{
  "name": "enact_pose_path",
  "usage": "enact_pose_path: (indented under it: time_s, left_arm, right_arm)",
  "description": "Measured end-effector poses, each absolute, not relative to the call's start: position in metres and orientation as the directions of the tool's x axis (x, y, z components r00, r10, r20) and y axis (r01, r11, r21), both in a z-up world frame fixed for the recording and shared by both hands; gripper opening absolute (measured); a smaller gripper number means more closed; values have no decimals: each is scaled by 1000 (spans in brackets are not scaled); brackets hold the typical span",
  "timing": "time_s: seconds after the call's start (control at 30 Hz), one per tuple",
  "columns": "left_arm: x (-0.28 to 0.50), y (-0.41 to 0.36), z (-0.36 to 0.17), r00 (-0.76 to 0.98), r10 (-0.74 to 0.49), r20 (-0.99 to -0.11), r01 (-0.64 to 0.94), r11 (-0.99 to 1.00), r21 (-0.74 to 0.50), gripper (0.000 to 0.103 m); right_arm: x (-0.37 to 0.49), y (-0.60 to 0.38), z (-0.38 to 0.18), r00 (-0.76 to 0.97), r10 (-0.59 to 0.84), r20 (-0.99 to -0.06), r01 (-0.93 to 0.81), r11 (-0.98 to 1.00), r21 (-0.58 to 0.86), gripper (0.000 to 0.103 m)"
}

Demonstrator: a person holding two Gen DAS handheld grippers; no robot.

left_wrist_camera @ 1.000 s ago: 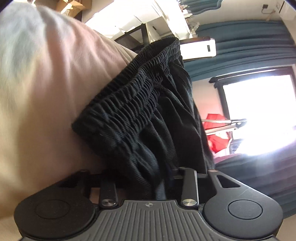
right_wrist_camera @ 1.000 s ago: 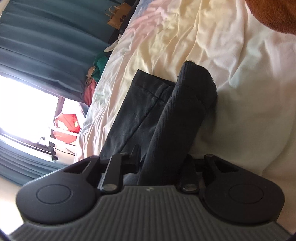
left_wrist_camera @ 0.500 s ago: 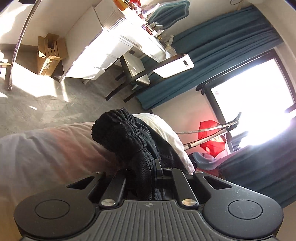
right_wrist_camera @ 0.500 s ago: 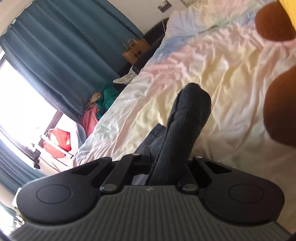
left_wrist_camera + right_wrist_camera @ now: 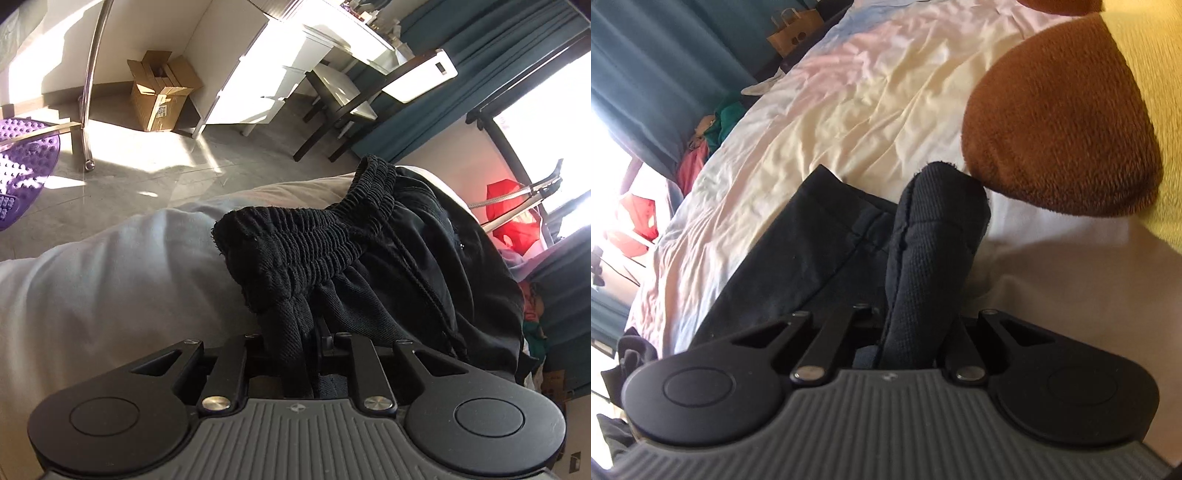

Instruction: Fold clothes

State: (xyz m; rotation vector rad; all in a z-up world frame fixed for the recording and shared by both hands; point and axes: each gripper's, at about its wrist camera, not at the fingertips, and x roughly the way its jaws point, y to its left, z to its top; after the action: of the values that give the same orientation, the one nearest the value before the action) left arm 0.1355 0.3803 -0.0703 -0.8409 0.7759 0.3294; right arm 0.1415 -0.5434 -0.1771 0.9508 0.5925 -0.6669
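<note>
Black trousers (image 5: 388,266) lie on the bed (image 5: 110,288), pinched at two places. The left hand-held gripper (image 5: 295,354) is nearly closed on a bunch of fabric just below the gathered elastic waistband (image 5: 314,232); the cloth rises out from between its fingers and spreads away to the right over the bed's edge. The waistband is thick and ribbed with tight puckers, while the fabric below it has a fine twill weave and hangs in soft folds, crossed by a thin drawstring (image 5: 417,269).

The right hand-held gripper (image 5: 916,332) clamps a folded hem end of the same garment (image 5: 938,240), which stands up from the jaws as a rounded, padded-looking roll with a slightly frayed tip. Beside it on the left, a flat panel of the trousers (image 5: 812,236) with a stitched seam rests on the wrinkled, pale pastel sheet (image 5: 849,92). The roll's tip sits just beside a plush brown shape (image 5: 1060,136) with short fuzzy pile, next to yellow plush.
</note>
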Motion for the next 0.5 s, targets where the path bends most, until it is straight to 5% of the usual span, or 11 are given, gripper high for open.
enact_pose_path:
  time_s: [0.17,0.23,0.3,0.5]
  left_arm:
    - [134,359,-49,687,6,-727,-495,737,-461,45]
    - [129,346,-38,693,17,-720,-469,769,-434,70]
    - [125,330,-27,688,46,-724,-456,804,-381,83]
    - [104,274,9,740,88,-667,-356,892,-278,103]
  right_arm:
    - [142,-535,-167,625,-260,-736,762,409,503,17]
    - [143,-526,-157,613,-287,-736,769,430,473,32]
    - [142,-514,-143,632,-311,-710,751,471,463,68]
    - [128,-481,-98,687,-376,-622,691,604,398,76]
